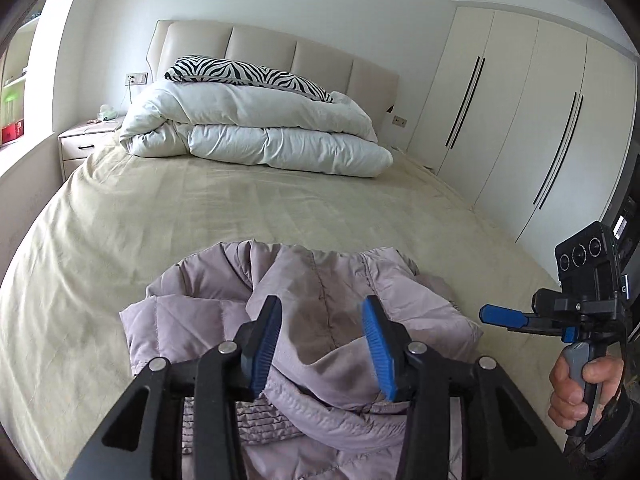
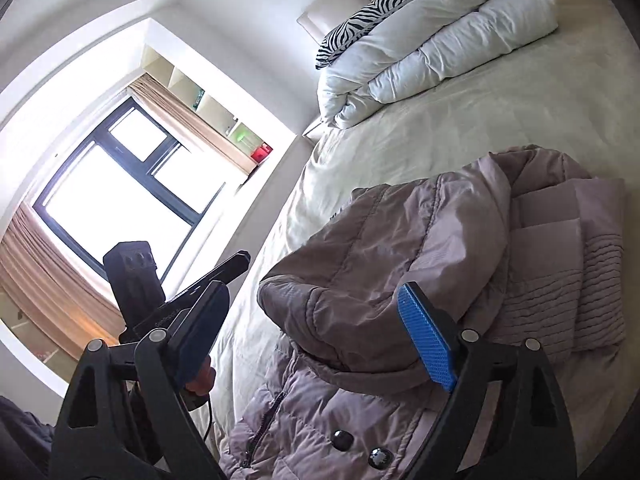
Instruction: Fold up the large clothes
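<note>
A pale mauve padded jacket [image 1: 320, 280] lies bunched in folds on the near part of the bed, its zip and dark snap buttons [image 2: 344, 440] towards me. My left gripper [image 1: 322, 336] hovers just over its top fold, blue pads apart, with the fabric below them and not pinched. The right gripper [image 2: 316, 328] stands wide open over the jacket [image 2: 460, 232], with a rounded fold lying between its fingers and touched by neither pad. From the left wrist view the right gripper [image 1: 500, 316] shows side-on at the jacket's right, held by a hand [image 1: 576, 392].
The beige bed sheet [image 1: 200, 208] stretches beyond the jacket. A folded white duvet [image 1: 256, 132] and a zebra pillow [image 1: 240, 72] lie at the headboard. A white wardrobe [image 1: 520, 120] stands on the right, a nightstand [image 1: 84, 140] and a bright window [image 2: 120, 184] on the left.
</note>
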A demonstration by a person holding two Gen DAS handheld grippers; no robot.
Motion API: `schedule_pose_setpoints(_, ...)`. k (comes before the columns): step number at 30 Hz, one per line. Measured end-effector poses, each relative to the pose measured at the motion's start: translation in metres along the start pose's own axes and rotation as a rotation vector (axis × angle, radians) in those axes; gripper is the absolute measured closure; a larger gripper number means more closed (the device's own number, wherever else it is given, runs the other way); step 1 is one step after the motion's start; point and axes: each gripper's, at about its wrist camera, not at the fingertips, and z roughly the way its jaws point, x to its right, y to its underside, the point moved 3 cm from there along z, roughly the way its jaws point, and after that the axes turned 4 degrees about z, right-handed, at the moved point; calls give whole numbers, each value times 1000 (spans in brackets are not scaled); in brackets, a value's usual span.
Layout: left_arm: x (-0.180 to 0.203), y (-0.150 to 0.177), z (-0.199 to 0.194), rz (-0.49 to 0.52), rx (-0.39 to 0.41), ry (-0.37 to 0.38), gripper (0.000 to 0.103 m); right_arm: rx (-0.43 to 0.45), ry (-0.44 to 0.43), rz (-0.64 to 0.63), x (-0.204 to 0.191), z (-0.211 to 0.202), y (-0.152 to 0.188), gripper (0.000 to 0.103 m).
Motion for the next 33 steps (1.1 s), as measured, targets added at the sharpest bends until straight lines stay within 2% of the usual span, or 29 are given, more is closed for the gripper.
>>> schedule_pose_setpoints(2,5,8,21,-5,-51,-9,57,-66,2,60,7,20,7,16)
schedule_pose_setpoints(4,5,24,42,-25,-99,-22,57,-117,82,115,31,38,14,20)
schedule_pose_setpoints(6,3,44,59,-70,-142,-22,57,-139,191,174,65,48,20,34)
schedule_pose_setpoints(7,1,52,68,-89,-159,-26,57,-144,231,189,78,52,20,36)
schedule_pose_setpoints(8,2,59,77,-92,-173,-36,57,-146,262,200,91,57,19,45)
schedule_pose_setpoints(9,2,64,85,-85,-182,-57,58,-152,299,201,101,61,18,62)
schedule_pose_setpoints(10,3,68,93,-71,-188,-80,58,-157,347,190,107,64,18,70)
schedule_pose_setpoints(13,3,69,111,-88,-204,-98,58,-155,417,149,118,74,9,73)
schedule_pose_setpoints(15,0,68,126,-97,-219,-98,58,-149,467,110,119,79,2,74)
schedule_pose_setpoints(19,2,68,150,-52,-241,-130,59,-153,574,-48,120,96,-10,75)
schedule_pose_setpoints(21,1,65,144,-74,-244,-114,58,-177,578,-36,119,95,-17,74)
schedule_pose_setpoints(23,-3,61,127,-141,-229,-82,58,-179,562,-10,108,89,-25,71)
schedule_pose_setpoints(24,-3,58,115,-160,-205,-79,58,-162,542,-8,98,82,-27,71)
schedule_pose_setpoints(26,2,52,93,-134,-132,-104,57,-98,489,-27,78,65,-37,70)
schedule_pose_setpoints(27,5,50,89,-111,-114,-124,55,-72,482,-45,70,60,-42,62)
schedule_pose_setpoints(29,10,51,97,-61,-129,-162,55,-23,496,-87,55,57,-52,46)
schedule_pose_setpoints(31,8,59,116,-50,-185,-173,55,-8,521,-133,48,67,-62,46)
schedule_pose_setpoints(33,3,66,128,-55,-204,-172,55,-47,555,-141,55,82,-63,46)
